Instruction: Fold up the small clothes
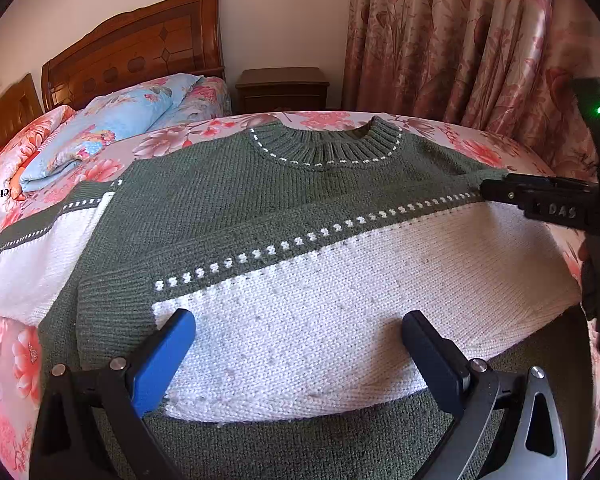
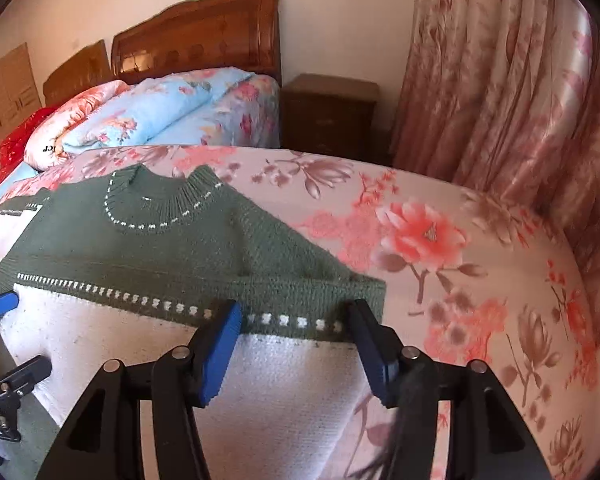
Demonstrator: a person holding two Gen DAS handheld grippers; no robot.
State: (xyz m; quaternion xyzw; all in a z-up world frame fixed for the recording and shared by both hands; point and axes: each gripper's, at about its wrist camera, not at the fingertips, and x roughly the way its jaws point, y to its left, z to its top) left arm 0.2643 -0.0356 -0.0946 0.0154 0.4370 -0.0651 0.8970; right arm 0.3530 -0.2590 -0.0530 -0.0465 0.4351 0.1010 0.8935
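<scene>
Both the left gripper (image 1: pixel 298 344) and right gripper (image 2: pixel 296 332) were held spread above the sweater (image 1: pixel 300 216). "DAS" was read only in the left view, at 3 o'clock.

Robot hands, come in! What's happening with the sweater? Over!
Left gripper open over white panel. Right gripper open at folded sleeve edge. Green-and-white knit sweater flat on floral bedspread. Nothing blocking.

A bedroom at home: a bed (image 2: pixel 440 240) with a wooden headboard (image 1: pixel 140 44), a nightstand (image 1: pixel 282 88), flowery curtains (image 1: pixel 460 40).
</scene>
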